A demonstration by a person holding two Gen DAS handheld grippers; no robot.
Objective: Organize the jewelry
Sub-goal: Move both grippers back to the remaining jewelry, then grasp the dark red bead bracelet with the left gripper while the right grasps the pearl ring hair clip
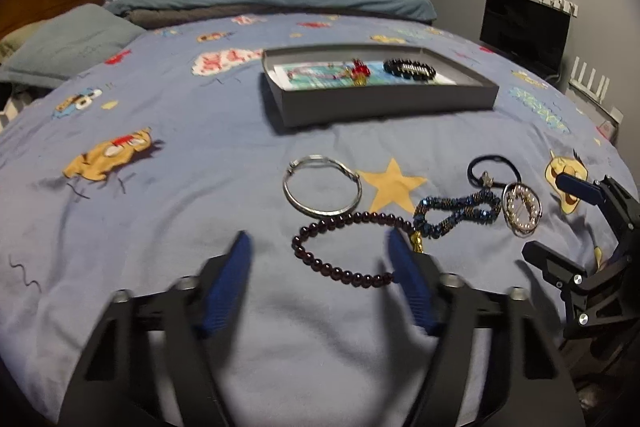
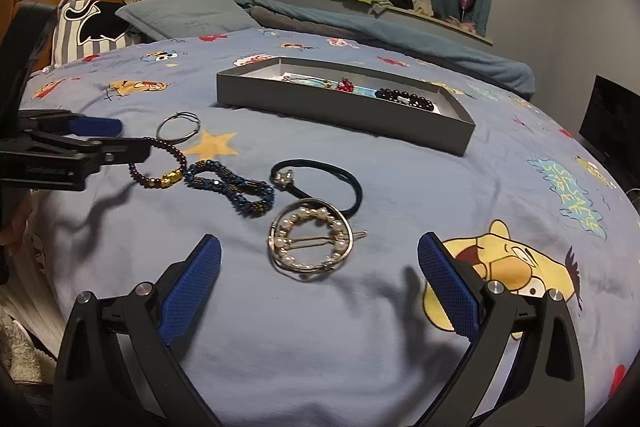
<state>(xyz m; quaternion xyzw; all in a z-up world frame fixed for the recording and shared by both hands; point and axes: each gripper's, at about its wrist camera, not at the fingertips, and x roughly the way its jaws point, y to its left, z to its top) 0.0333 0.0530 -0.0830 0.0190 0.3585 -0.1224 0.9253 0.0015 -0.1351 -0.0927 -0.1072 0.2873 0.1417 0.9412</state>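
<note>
A round gold hair clip (image 2: 311, 239) ringed with pearls lies on the soft blue cartoon-print bedsheet (image 2: 360, 347) just ahead of the right gripper (image 2: 320, 251), whose ribbed blue jaws stand wide and hold nothing. The left gripper (image 1: 318, 245) is likewise wide and empty, its right jaw overlapping a glossy dark-red bead bracelet (image 1: 340, 251). A thin silver bangle (image 1: 322, 191) lies farther ahead, with the shallow grey cardboard box (image 1: 392, 103) beyond.

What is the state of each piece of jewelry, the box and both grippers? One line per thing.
Grey box: open, partly filled.
Black bead bracelet: in box.
Silver bangle: on bed.
Dark red bead bracelet: on bed.
Blue beaded bracelet: on bed.
Hair tie: on bed.
Pearl clip: on bed.
Left gripper: open.
Right gripper: open.
</note>
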